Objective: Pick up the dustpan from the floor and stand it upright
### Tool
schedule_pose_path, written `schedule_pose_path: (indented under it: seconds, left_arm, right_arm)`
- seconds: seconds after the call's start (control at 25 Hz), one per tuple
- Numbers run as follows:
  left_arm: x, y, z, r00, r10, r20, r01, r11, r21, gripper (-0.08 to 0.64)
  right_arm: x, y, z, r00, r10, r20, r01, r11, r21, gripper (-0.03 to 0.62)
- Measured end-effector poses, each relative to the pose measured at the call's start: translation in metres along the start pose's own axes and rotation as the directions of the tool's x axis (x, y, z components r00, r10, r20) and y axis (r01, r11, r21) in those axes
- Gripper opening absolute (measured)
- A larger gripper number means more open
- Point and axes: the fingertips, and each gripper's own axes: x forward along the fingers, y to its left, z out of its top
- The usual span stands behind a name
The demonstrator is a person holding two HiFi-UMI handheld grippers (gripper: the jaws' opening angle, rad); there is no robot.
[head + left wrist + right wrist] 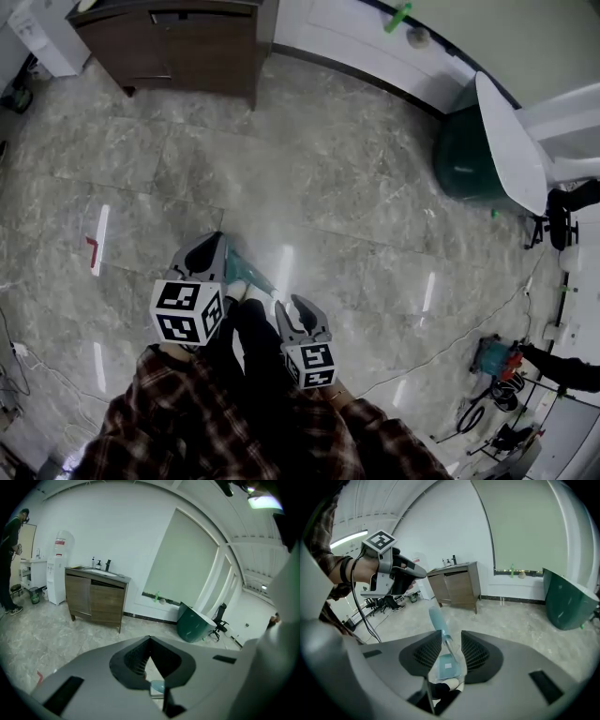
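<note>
The teal dustpan's handle [247,273] slants across the floor between my two grippers in the head view; its pan is hidden behind them. In the right gripper view the handle [439,620] rises from the pan [447,666], which sits low by the person's shoes. My right gripper [451,637] stands open, with the thin shaft in the gap and clear of both pads. My left gripper [150,639] has its tips together, and only a bit of teal dustpan [157,685] shows below them. In the head view the left gripper [214,242] is left of the handle and the right gripper [302,302] is nearer the person.
A wooden cabinet [178,42] stands at the back left. A dark green tub with a white board [469,155] is at the right. A red mark [93,246] is on the marble floor, and cables and tools [492,361] lie at the lower right. A person [9,550] stands far left.
</note>
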Motion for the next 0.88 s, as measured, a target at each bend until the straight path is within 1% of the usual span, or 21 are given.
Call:
schedule_pose_path:
  seconds: [0.12,0.24,0.44,0.52,0.68,0.88]
  left_arm:
    - [-0.013,-0.014,0.014,1.0,-0.02,0.018,0.02,1.0,0.015,0.002]
    - [-0.028,-0.026,0.027,0.999,-0.038,0.039,0.037,0.999,0.033,0.002]
    - [-0.051,-0.046,0.043,0.996,-0.074,0.056,0.07,0.994,0.083,0.002]
    - [-0.059,-0.051,0.051,0.994,-0.085,0.067,0.078,0.992,0.101,0.002]
    - [-0.071,-0.063,0.073,0.99,-0.092,0.105,0.079,0.989,0.123,0.002]
    - [-0.083,-0.084,0.094,0.984,-0.108,0.143,0.085,0.984,0.153,0.002]
  right_arm:
    - [-0.016,0.008,0.024,0.999,0.018,0.045,-0.017,1.0,-0.012,0.138]
    - [-0.026,0.018,0.065,0.993,0.055,0.103,-0.053,0.998,-0.022,0.138]
    - [-0.037,0.027,0.15,0.966,0.088,0.241,-0.085,0.996,-0.021,0.137]
    - [-0.043,0.029,0.18,0.954,0.1,0.282,-0.1,0.995,-0.016,0.137]
    - [-0.059,0.031,0.227,0.937,0.143,0.318,-0.143,0.989,-0.025,0.137]
    - [-0.083,0.032,0.263,0.922,0.169,0.348,-0.157,0.986,-0.063,0.13]
